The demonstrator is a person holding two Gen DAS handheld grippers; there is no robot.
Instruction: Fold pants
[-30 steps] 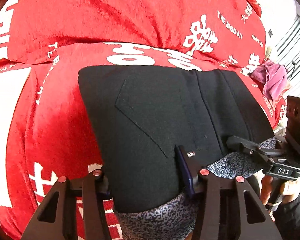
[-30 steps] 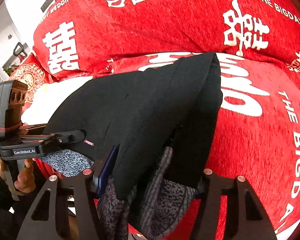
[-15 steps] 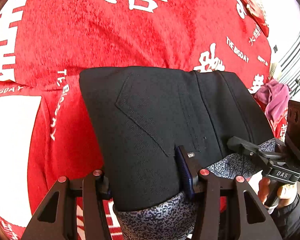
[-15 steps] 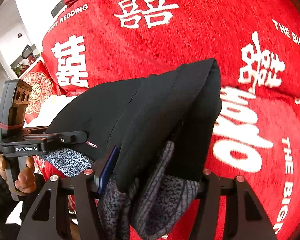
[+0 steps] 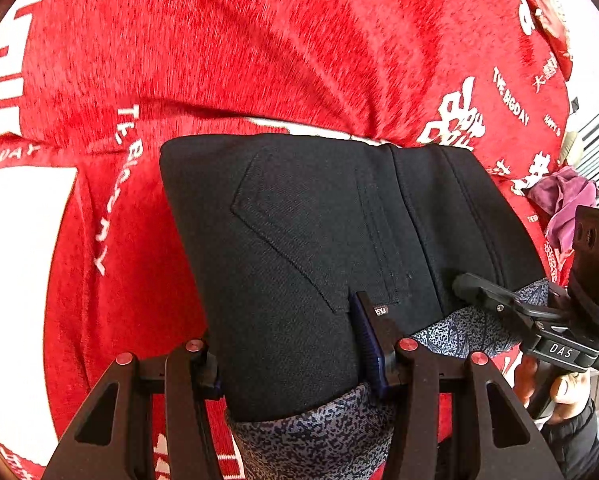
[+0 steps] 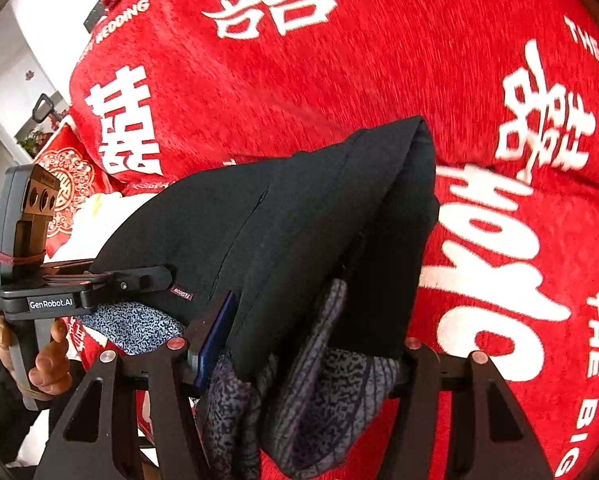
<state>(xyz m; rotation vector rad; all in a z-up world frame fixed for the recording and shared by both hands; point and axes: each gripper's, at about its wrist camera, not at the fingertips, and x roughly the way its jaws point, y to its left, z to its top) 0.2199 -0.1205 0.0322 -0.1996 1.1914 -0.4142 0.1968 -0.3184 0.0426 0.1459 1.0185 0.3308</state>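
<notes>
The black pants (image 5: pixel 339 248) are folded into a thick bundle with speckled grey lining showing at the near edge (image 5: pixel 311 440). My left gripper (image 5: pixel 295 356) is shut on the bundle's near edge. My right gripper (image 6: pixel 299 344) is shut on the same bundle (image 6: pixel 299 232) at its other side. Both hold it lifted above the red blanket (image 5: pixel 219 60). The right gripper also shows in the left wrist view (image 5: pixel 499 300), and the left gripper in the right wrist view (image 6: pixel 139 278).
The red blanket with white characters (image 6: pixel 379 60) covers the bed below. A pink cloth (image 5: pixel 563 200) lies at the far right edge. A red patterned cushion (image 6: pixel 65 184) and a white patch sit at the left.
Both grippers have carried the folded pants forward over the blanket; the white characters have slid down and toward me in both views. The grips are unchanged.
</notes>
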